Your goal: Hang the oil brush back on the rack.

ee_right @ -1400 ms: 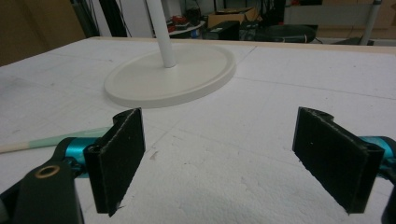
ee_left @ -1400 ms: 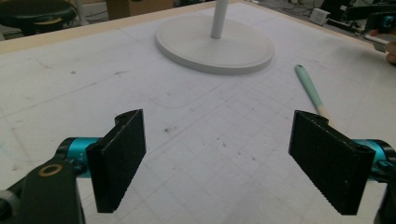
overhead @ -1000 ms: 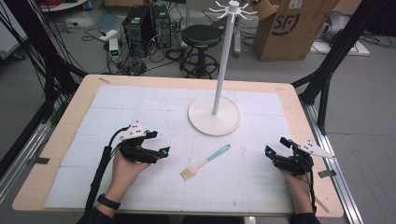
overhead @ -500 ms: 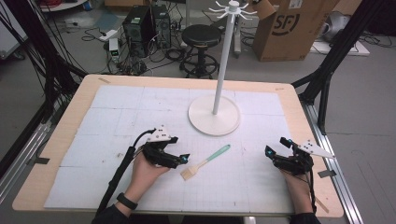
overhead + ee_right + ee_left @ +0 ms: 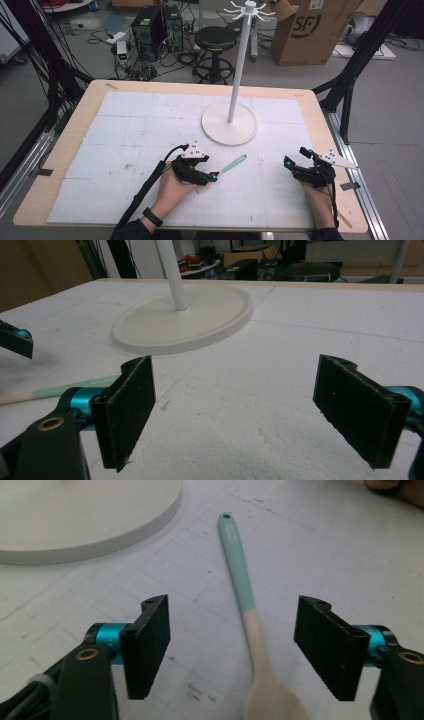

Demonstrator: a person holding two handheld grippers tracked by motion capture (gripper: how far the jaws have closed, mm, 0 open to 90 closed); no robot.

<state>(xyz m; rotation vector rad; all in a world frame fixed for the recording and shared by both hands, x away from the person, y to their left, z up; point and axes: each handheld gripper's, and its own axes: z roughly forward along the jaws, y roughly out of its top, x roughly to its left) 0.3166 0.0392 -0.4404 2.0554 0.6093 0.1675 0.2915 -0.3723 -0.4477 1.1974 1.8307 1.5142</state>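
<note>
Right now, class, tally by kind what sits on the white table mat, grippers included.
Grippers: 2, the left gripper and the right gripper
Spoons: 1, the spoon
Stands: 1, the white stand
Total: 4

Spoon [image 5: 248,630]: pale wood, matt teal handle; table [image 5: 130,130] rough.

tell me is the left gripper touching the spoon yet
Apart. In the left gripper view the left gripper is wide open, with bare table showing between each pad and the spoon lying between them.
</note>
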